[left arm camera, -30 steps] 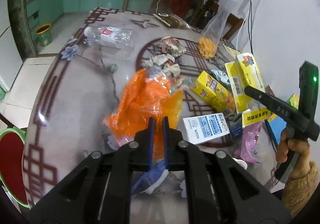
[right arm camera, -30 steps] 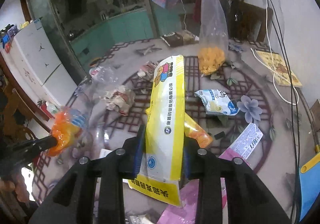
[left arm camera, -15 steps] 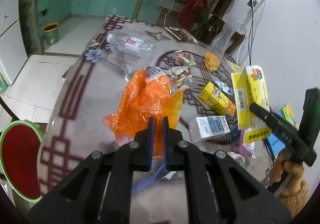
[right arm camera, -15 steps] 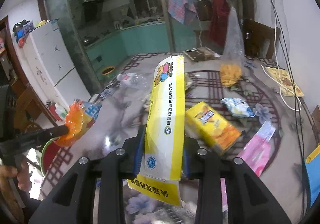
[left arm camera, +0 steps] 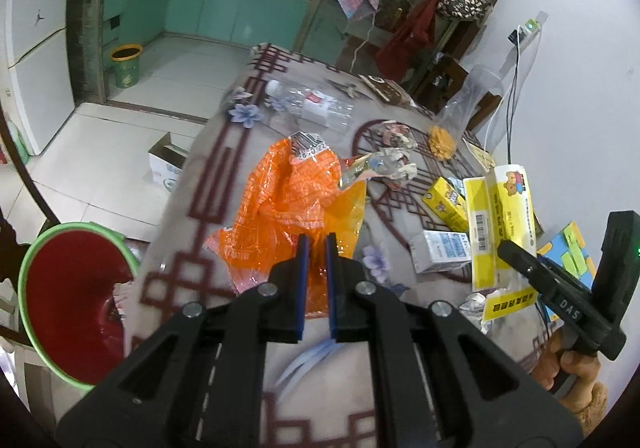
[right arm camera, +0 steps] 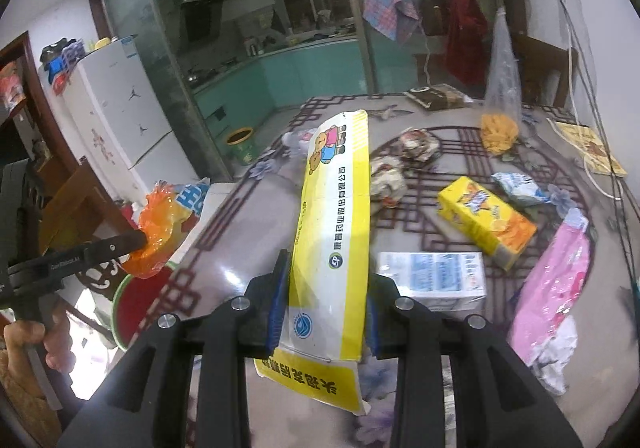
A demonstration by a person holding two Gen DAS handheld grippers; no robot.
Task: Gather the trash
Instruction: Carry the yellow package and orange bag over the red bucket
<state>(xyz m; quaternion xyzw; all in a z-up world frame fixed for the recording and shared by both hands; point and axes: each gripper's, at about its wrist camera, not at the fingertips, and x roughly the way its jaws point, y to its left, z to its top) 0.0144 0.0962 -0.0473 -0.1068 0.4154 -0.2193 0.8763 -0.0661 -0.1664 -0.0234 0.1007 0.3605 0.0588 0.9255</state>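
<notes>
Clutching one orange plastic bag (left arm camera: 294, 207), the left gripper (left arm camera: 315, 248) is clamped tight; the right gripper (right arm camera: 326, 280) grips one yellow-and-white carton (right arm camera: 334, 215). Ahead of them lie two boxes, two paper wads. Since before, both have swung toward one red bin (left arm camera: 68, 288), below-left.

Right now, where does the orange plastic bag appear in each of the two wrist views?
Left wrist view: the orange plastic bag fills the centre, pinched between the left gripper's blue pads, hanging in front of the table.
Right wrist view: the bag is small at the left edge, on the tip of the left gripper.
Shared landmark: the red bucket with a green rim, below the bag in both.
</notes>
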